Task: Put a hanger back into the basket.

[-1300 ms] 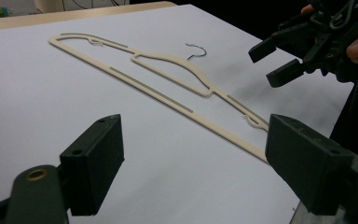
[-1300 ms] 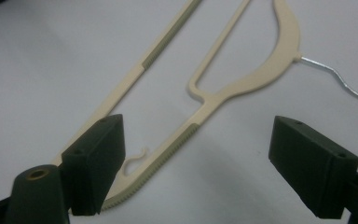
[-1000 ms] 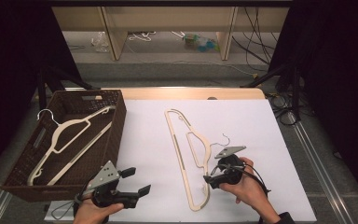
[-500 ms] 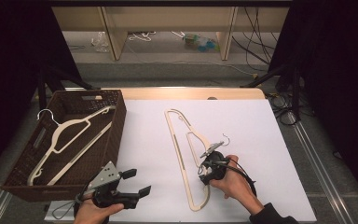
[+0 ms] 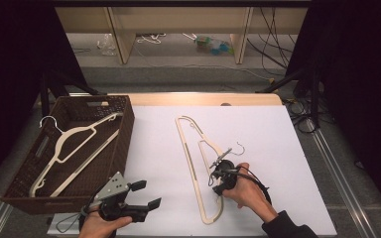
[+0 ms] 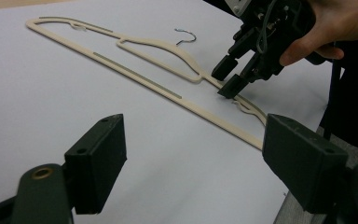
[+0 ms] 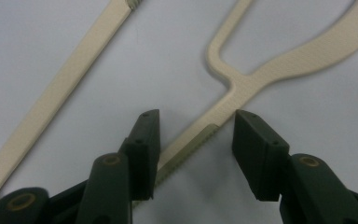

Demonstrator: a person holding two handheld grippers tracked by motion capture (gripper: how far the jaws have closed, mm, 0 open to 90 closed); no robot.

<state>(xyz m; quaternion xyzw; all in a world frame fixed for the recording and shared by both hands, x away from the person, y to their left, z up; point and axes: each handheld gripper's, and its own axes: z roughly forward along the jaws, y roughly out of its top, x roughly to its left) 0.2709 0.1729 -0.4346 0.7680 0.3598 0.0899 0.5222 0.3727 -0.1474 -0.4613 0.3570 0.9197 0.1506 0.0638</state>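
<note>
right tongs astride hanger arm, not yet closed

item: cream plastic hanger [image 5: 194, 163], one, flat on the white bench [image 5: 278, 144], centre of the high view. long axis runs from upper centre of the frame down to lower centre, slightly slanted; wire hook [image 5: 237, 148] points to the right of the frame.

relation: the right tongs [image 5: 217, 179] stand directly over the hanger's lower end, tips down. in the right gripper view the thin strip [image 7: 200, 137] below the fork of the hanger runs up between the two jaws, closer to the left one; jaws parted, a gap showing on either side, nothing clamped. judgement: closing in place should catch the strip across its narrow width, since it already lies in the gap.

left tongs [image 5: 144, 194]: lower left of the high view, jaws wide apart, holding nothing, well apart from the hanger. the right hand is by far the nearer.

count:
- hangers on the bench: one
- hangers in the basket: one, a second hanger [image 5: 74, 148] of the same cream kind, lying aslant
- brown woven basket [image 5: 124, 139]: one, left of the frame, beside the white sheet
- tongs: two, both open
</note>
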